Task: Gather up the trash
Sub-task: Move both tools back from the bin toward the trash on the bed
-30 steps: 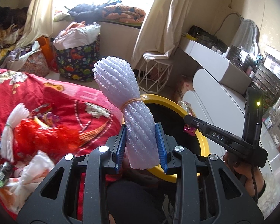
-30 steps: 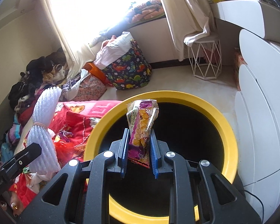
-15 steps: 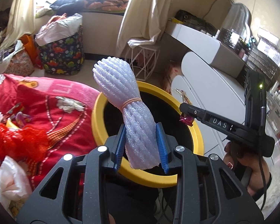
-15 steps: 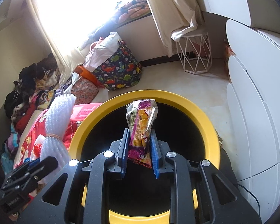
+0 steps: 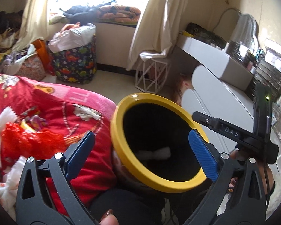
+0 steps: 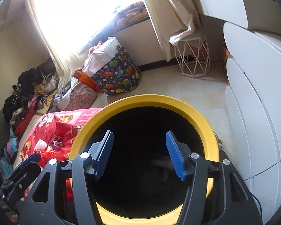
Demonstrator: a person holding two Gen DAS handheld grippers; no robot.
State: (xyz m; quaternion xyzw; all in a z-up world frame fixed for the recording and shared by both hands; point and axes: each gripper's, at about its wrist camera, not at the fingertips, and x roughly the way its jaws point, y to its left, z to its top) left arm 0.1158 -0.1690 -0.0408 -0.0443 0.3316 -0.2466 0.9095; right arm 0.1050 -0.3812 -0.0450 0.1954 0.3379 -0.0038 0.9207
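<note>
A black bin with a yellow rim [image 5: 119, 146] [image 6: 140, 100] stands beside the bed. My left gripper [image 5: 142, 150] hangs over its near edge, jaws opening wide, with nothing between them. Deep in the bin lies the white foam-net bundle [image 5: 155, 152], blurred. My right gripper [image 6: 139, 155] is above the bin's mouth, its jaws opening too and holding nothing. A faint blurred shape, probably the snack wrapper [image 6: 164, 170], shows in the dark inside. In the left wrist view the right gripper [image 5: 224, 129] reaches in from the right.
More trash lies on the red bedspread [image 5: 52, 105]: red netting [image 5: 28, 140] and white foam pieces [image 5: 1, 118]. A white wire stool [image 6: 193, 56], a dinosaur-print basket [image 6: 118, 75] and white drawers [image 6: 256, 93] stand around the bin. A fingertip [image 5: 107, 219] shows below.
Both grippers opened. The foam-net bundle left the left jaws and the snack wrapper left the right jaws; both dropped into the bin.
</note>
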